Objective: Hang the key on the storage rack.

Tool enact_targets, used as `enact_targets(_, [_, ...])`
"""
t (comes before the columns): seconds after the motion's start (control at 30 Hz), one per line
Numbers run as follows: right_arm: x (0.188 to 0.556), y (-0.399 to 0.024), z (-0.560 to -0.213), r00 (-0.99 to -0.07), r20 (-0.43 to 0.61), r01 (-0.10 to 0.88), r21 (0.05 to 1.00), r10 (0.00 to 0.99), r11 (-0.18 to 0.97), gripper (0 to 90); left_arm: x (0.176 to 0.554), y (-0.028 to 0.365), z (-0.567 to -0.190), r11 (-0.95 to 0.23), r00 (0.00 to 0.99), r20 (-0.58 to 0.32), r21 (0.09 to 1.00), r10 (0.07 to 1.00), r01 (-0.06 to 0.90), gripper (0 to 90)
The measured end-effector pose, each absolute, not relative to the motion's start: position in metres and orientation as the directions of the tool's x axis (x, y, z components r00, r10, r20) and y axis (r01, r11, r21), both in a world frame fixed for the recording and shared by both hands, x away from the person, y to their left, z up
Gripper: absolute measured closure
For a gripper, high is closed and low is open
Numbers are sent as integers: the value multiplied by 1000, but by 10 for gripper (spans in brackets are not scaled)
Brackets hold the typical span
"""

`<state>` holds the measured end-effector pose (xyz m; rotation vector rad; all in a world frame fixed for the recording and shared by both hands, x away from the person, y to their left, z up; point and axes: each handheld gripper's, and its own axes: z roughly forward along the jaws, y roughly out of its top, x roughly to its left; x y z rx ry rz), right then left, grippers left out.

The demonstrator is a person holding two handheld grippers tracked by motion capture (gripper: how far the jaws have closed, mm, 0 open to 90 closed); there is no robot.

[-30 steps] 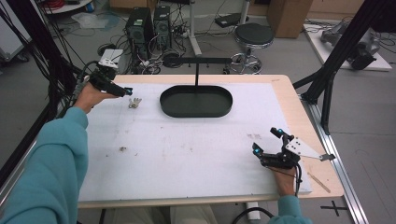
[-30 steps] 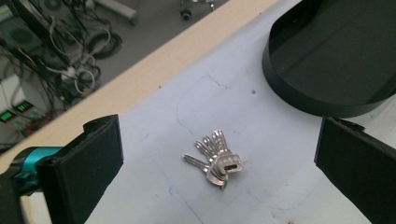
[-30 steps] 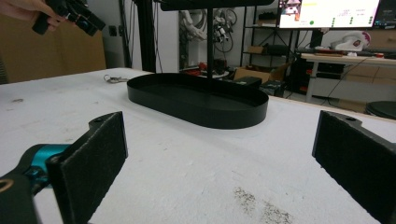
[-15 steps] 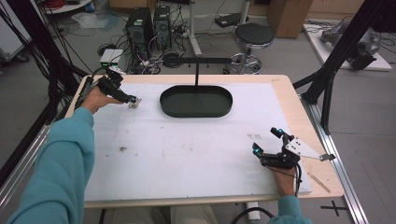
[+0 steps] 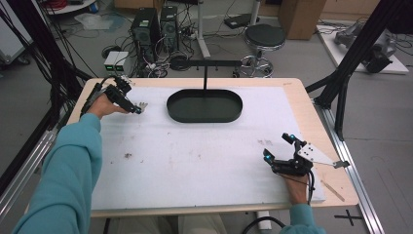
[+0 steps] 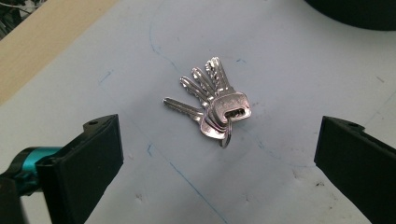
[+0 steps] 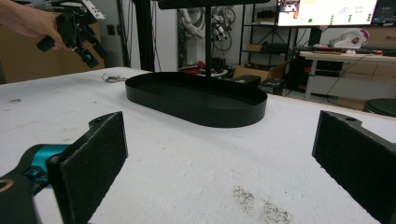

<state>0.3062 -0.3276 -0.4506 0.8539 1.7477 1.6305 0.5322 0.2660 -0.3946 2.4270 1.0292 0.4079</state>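
We hold the left gripper [image 6: 219, 154] with its jaws spread wide just above the bunch of keys [image 6: 212, 105], which lies fanned on the white desk [image 5: 204, 161] at the upper left of the high view, beside the black oval tray [image 5: 204, 105]. We judge it best to lower squarely and close across the stacked key heads and ring, not the splayed blades. Our right gripper [image 5: 282, 155] rests released at the lower right.
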Motion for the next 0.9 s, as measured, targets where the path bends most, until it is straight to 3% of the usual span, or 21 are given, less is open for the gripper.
enact_targets(0.4, [307, -328, -450, -616, 7, 63, 997, 788, 40, 24, 538, 263, -409, -614, 672, 67, 482, 738, 626, 45])
enact_targets(0.8, [307, -328, -450, -616, 17, 72, 997, 788, 35, 24, 539, 263, -411, -615, 673, 59, 470, 738, 633, 240])
enact_targets(0.87, [307, -328, -450, -615, 12, 68, 997, 789, 38, 24, 539, 263, -411, -615, 673, 59, 471, 737, 632, 281])
enact_targets(0.9, [307, -328, -450, -616, 16, 72, 997, 788, 36, 24, 539, 263, -411, -614, 673, 58, 471, 737, 633, 346])
